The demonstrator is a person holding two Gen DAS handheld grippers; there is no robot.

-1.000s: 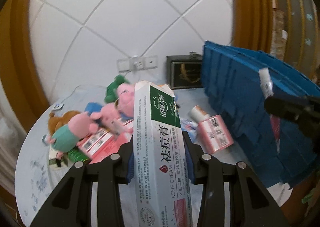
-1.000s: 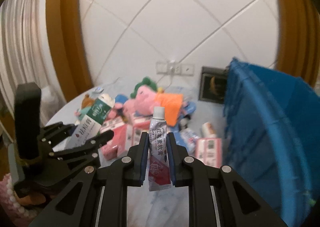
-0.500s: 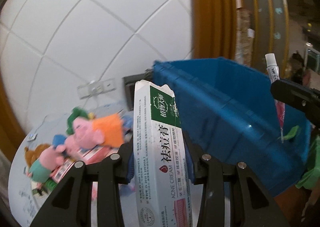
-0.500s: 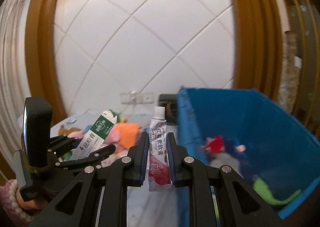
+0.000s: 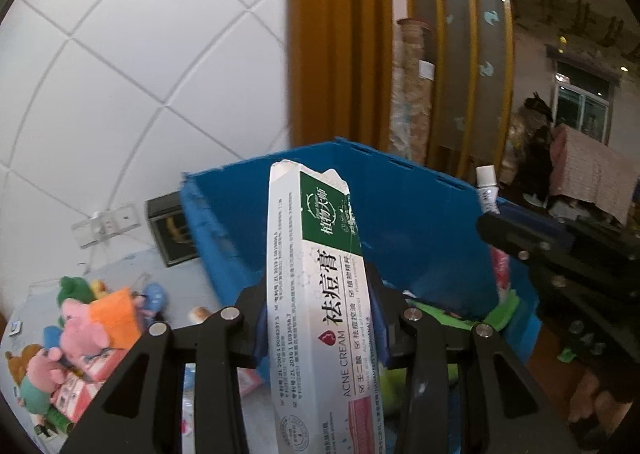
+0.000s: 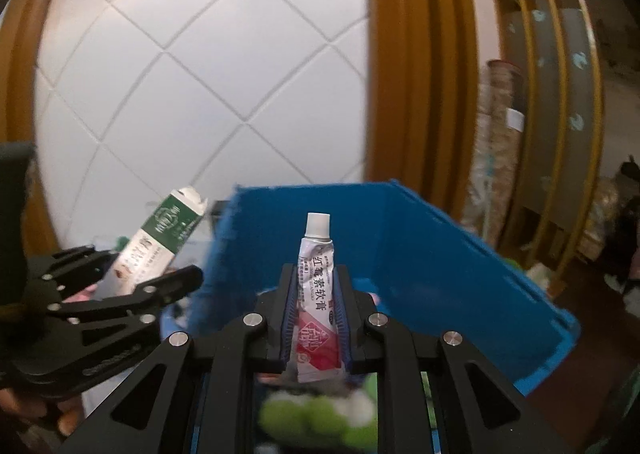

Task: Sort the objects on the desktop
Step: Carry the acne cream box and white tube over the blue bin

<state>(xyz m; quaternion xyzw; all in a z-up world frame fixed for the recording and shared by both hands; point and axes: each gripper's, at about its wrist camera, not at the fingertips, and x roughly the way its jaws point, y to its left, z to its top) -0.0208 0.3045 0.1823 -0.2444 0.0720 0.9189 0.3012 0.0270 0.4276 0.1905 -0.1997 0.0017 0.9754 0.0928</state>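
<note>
Your left tool (image 5: 320, 318) grips the tall white-and-green acne-cream carton (image 5: 320, 294) above the blue plastic crate (image 5: 420, 230), while your right tool (image 6: 316, 306) clamps the small white-capped ointment tube (image 6: 316, 286) over that crate's interior.

Both views bend hard at the rims, where black vignette eats the corners and straight tile lines bow. Light is soft and even on the white wall (image 5: 140, 66) ahead of the fingers — no hard shadows. The room to the right sits dim. Below the right gripper's fingers (image 6: 290, 306), the bin's (image 6: 432, 254) contents smear into green-white blur — motion, mostly.
</note>
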